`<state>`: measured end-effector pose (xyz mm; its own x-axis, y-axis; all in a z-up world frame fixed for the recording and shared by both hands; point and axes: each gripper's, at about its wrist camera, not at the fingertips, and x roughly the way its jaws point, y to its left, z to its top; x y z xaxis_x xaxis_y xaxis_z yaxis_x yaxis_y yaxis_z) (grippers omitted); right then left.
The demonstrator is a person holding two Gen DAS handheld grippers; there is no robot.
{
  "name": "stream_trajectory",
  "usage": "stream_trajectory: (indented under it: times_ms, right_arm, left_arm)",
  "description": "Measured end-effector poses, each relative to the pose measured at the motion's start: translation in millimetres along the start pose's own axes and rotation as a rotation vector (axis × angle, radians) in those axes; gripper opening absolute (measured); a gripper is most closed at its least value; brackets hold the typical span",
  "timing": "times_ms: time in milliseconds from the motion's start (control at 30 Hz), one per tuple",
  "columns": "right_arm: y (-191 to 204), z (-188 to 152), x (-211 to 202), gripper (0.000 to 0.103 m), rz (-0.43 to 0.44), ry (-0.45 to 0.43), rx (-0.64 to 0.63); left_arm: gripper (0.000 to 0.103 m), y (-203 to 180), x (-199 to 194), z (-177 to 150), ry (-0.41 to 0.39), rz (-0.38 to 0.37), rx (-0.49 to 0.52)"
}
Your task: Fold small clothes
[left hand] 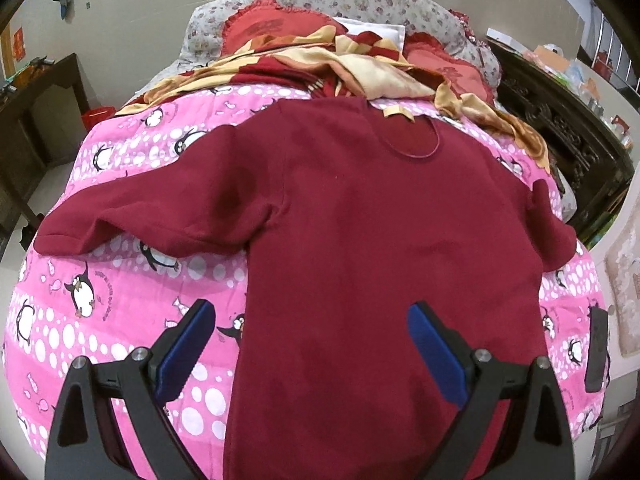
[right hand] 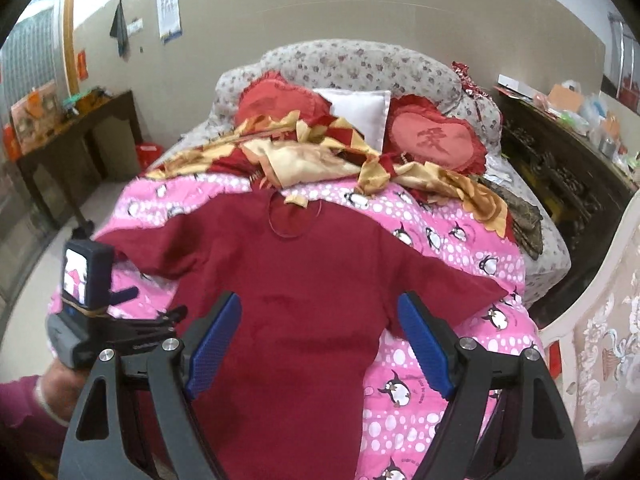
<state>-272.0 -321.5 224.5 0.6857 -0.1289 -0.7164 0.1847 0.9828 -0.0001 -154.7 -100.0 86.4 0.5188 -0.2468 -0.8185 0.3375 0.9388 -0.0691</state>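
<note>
A dark red long-sleeved top (left hand: 360, 232) lies spread flat on a pink penguin-print quilt (left hand: 120, 304), neck away from me, both sleeves out to the sides. It also shows in the right wrist view (right hand: 296, 304). My left gripper (left hand: 310, 320) is open and empty, hovering above the top's lower left edge. My right gripper (right hand: 320, 312) is open and empty, hovering above the top's lower body. The left gripper's body and camera (right hand: 86, 280) show at the left of the right wrist view, held by a hand.
A red-and-gold blanket (left hand: 320, 64) and heart pillows (right hand: 434, 136) lie bunched at the bed's head. A dark phone-like object (left hand: 596, 348) lies on the quilt's right edge. Dark wooden furniture stands on both sides (left hand: 560, 120), and a pale armchair (right hand: 600, 340) at right.
</note>
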Motion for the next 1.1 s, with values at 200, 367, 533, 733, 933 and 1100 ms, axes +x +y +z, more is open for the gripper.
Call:
stream_trajectory:
  times_ms: [200,367,533,733,933,1100]
  right_arm:
    - [16.2,-10.3,41.7,0.08,0.001,0.07,0.003]
    - [20.5,-14.2,67.9,0.08,0.007,0.115,0.02]
    - [23.8,-18.7,86.1,0.08,-0.016,0.158,0.015]
    - [24.3,-21.9,96.9,0.08,-0.015,0.182,0.029]
    - [24.8,-21.5,106.0,0.08,-0.018,0.198,0.041]
    - [24.5,-23.0,115.1,0.08,-0.018,0.206,0.052]
  left_arm:
    - [0.099,11.8,10.1,9.0,0.03,0.02,-0.018]
    - [0.099,17.0,13.5,10.2,0.034,0.033,-0.025]
    - [0.099,17.9,16.9,9.7,0.043,0.039,-0.02]
    - [0.099,18.4,22.7,9.7,0.056,0.047,-0.019]
    - [0.099,20.5,29.0,10.2,0.07,0.053,-0.02]
    - [0.099,23.8,33.5,10.1,0.08,0.054,-0.024]
